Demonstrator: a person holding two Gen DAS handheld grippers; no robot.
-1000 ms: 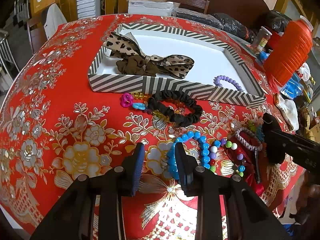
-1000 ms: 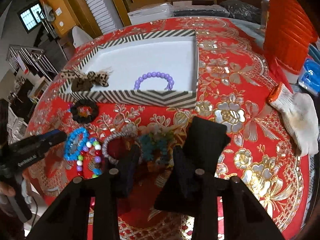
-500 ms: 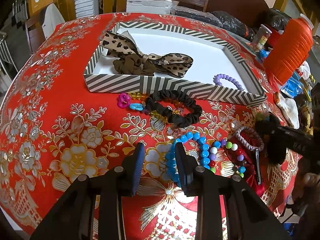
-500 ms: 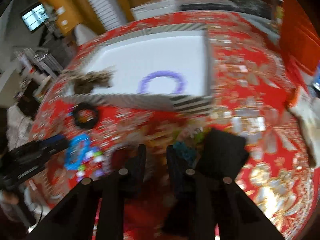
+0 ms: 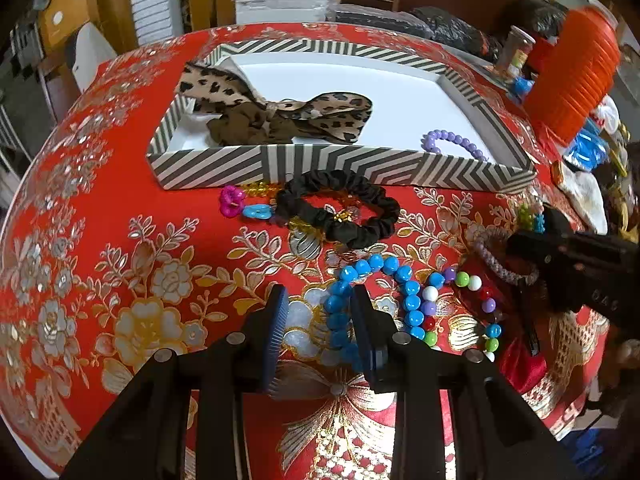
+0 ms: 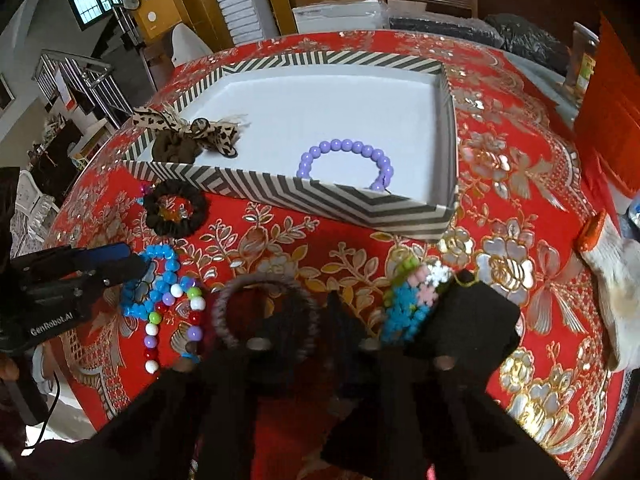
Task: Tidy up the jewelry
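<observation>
The blue bead bracelet (image 5: 372, 292) lies on the red floral tablecloth (image 5: 120, 280) at lower centre of the left wrist view, one side of its loop running between the two fingers of the left gripper (image 5: 320, 330). Those fingers stand a narrow gap apart with the beads between them; whether they press the beads cannot be told. A multicoloured bead strand (image 5: 476, 308) curls just right of the blue one. Above them rests a black scrunchie (image 5: 340, 212), with a pink and blue flower piece (image 5: 244, 206) at its left, both close to the front wall of the striped box (image 5: 320, 168). Inside the box, a leopard-print bow (image 5: 280, 116) sits at the left and a purple bead bracelet (image 5: 452, 146) at the right.

In the right wrist view, the right gripper (image 6: 320, 320) fills the lower centre, blurred and dark; its fingers look close together, though their exact state cannot be told. A grey braided bracelet (image 6: 264, 312) lies around its left finger, and a blue and pink flower-bead piece (image 6: 412, 300) sits just right of it. A white glove (image 6: 616, 280) lies at the right edge, well apart
</observation>
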